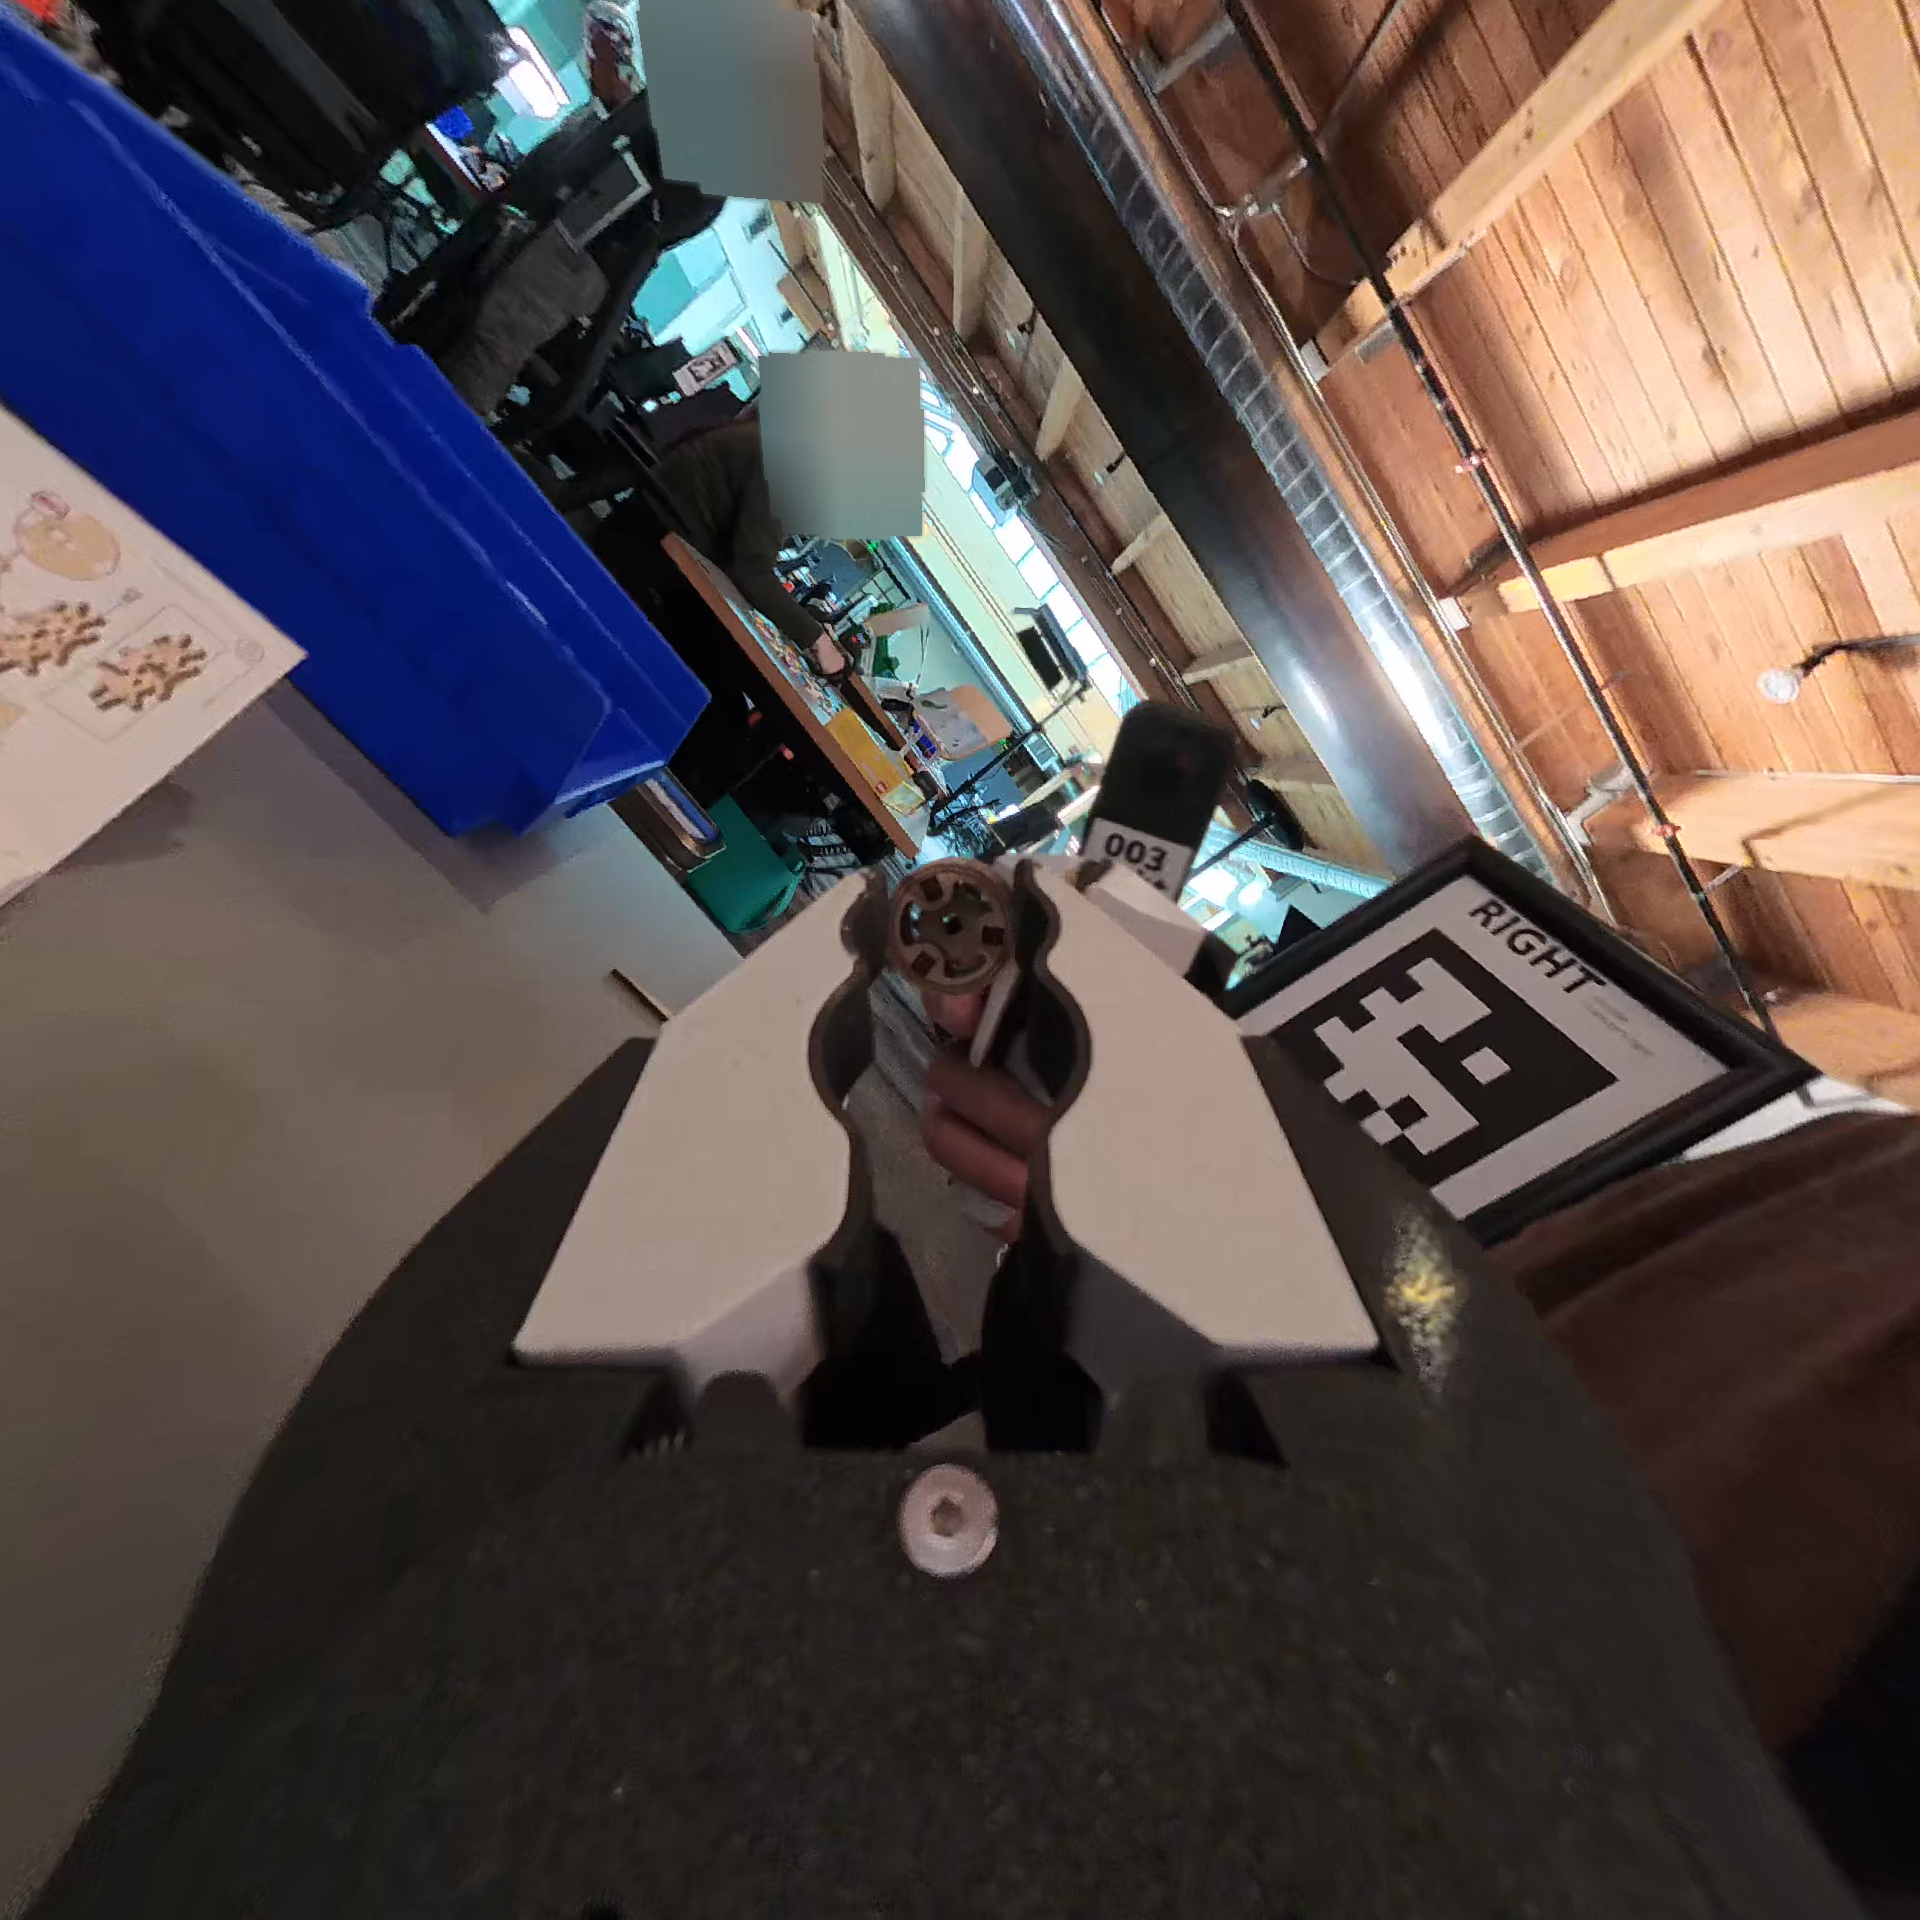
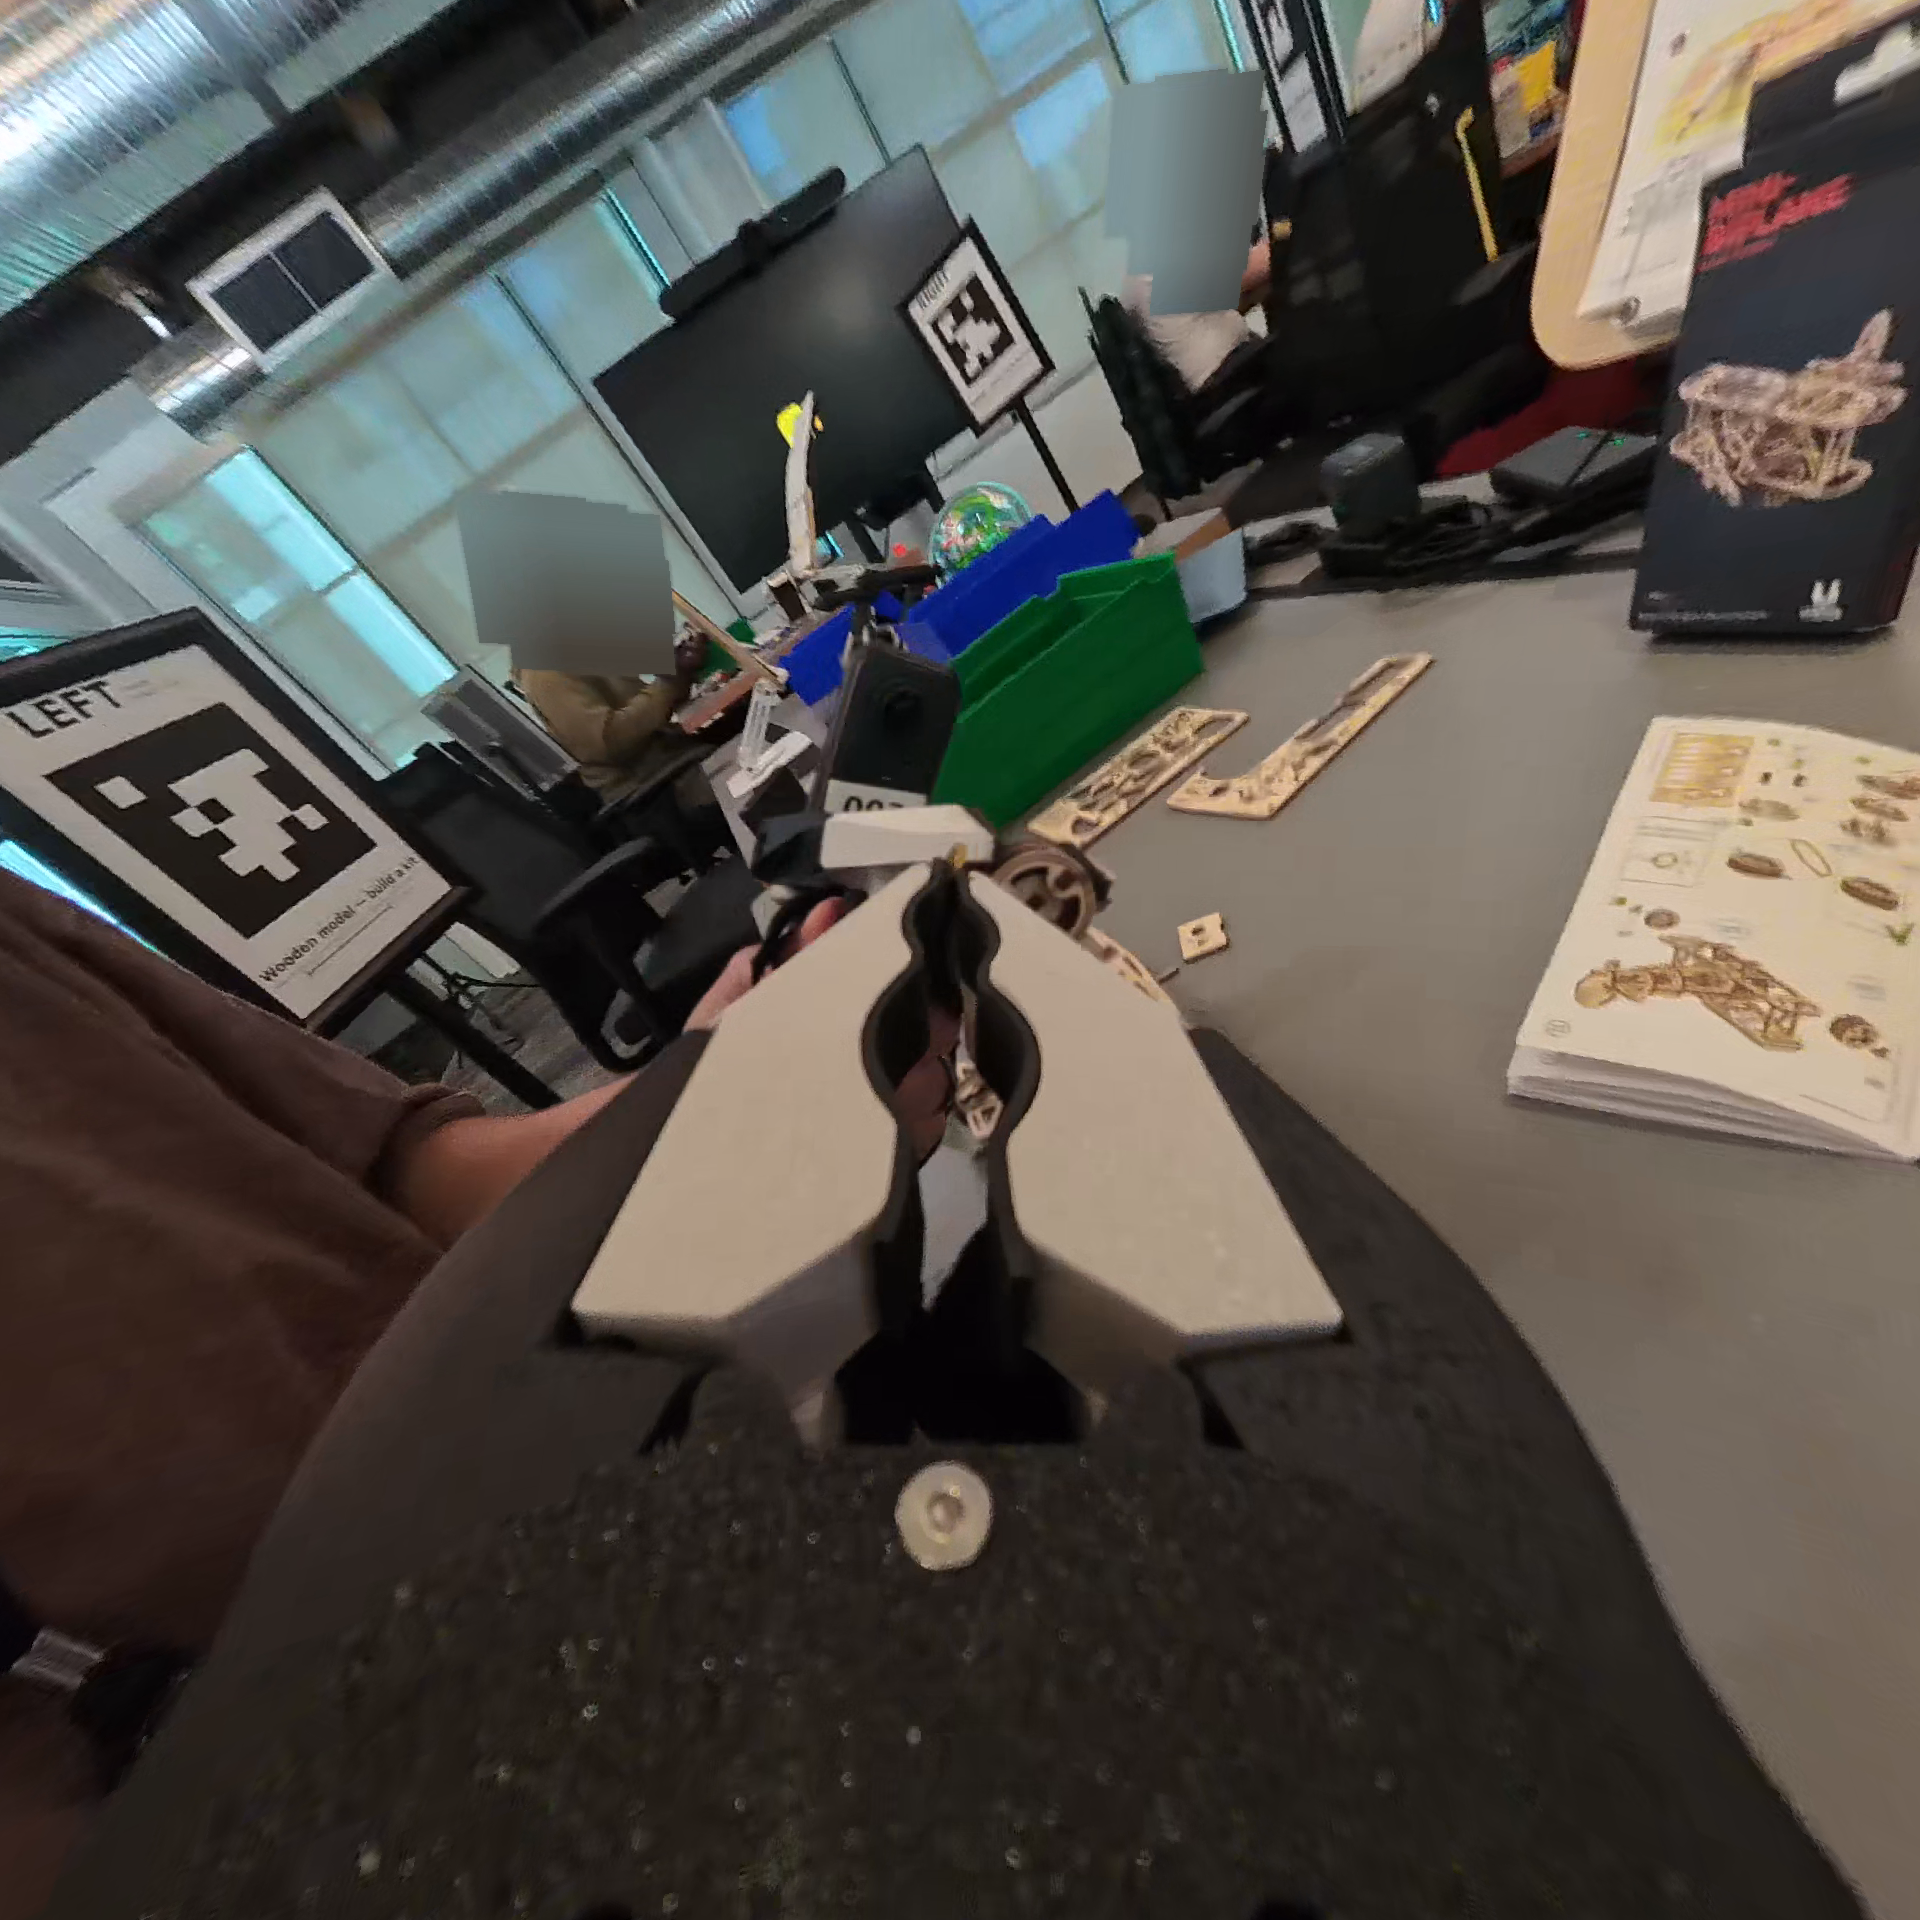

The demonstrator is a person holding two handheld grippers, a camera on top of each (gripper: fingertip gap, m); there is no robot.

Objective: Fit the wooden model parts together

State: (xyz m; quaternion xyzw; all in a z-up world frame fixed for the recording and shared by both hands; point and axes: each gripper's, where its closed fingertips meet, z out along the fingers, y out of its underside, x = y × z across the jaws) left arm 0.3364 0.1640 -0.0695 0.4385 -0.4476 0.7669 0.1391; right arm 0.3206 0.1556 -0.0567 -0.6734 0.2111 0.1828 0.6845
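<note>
My left gripper (image 1: 948,896) is shut on a small round wooden wheel (image 1: 951,940) with cut-out spokes, held up off the grey table (image 1: 312,1039). My right gripper (image 2: 951,878) is shut on a thin flat wooden part (image 2: 974,1096) with triangular cut-outs, which runs back between its jaws. The two grippers meet tip to tip. The wheel also shows in the right wrist view (image 2: 1044,883), just past my right fingertips, with the left gripper's white finger (image 2: 904,836) beside it. The flat part's edge shows under the wheel in the left wrist view (image 1: 992,1023).
On the grey table (image 2: 1455,1143) lie two punched wooden sheets (image 2: 1299,748), a small wooden square (image 2: 1202,935), an open instruction booklet (image 2: 1745,935) and the dark kit box (image 2: 1787,416). A green bin (image 2: 1070,675) and a blue bin (image 1: 312,468) stand behind. People sit beyond.
</note>
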